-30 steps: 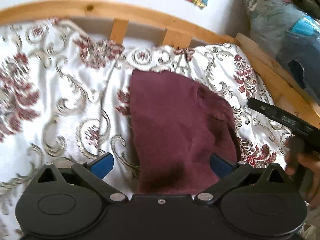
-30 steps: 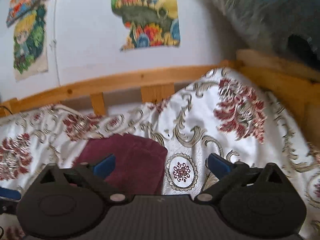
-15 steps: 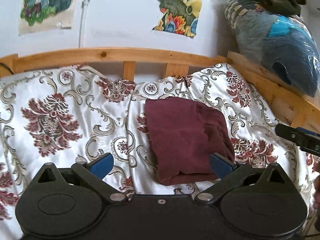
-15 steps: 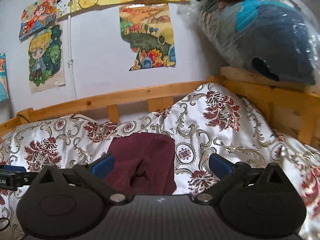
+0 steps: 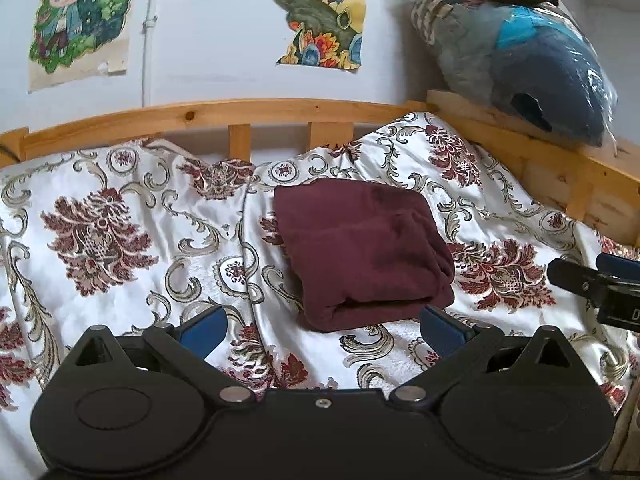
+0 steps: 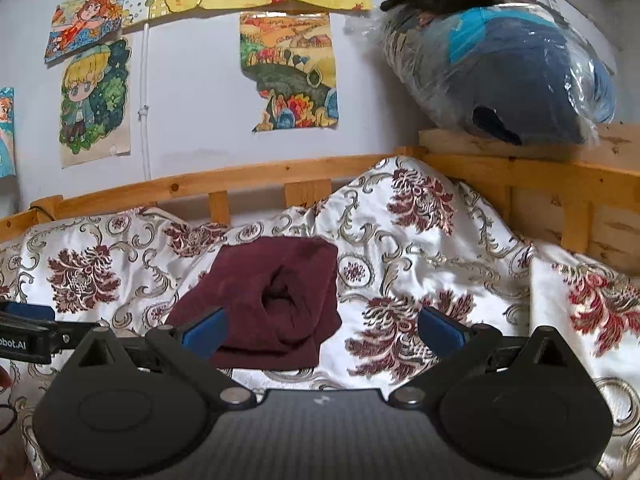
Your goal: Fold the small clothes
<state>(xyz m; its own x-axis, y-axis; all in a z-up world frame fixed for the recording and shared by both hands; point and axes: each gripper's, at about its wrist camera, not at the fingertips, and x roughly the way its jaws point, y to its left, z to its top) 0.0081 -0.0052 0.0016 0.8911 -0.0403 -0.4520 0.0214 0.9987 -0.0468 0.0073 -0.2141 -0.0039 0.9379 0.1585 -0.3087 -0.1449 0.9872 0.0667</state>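
folded garment (image 5: 360, 252) on bedspread (image 5: 120, 220), rail (image 5: 200, 114) behind

One partial marking is read in the right wrist view: white lettering "bot.AI" on the black body of the left gripper (image 6: 24, 342), cut off at the frame edge. In the left wrist view, a single white "D" is noted on the right gripper (image 5: 600, 288). No other legible text is found.
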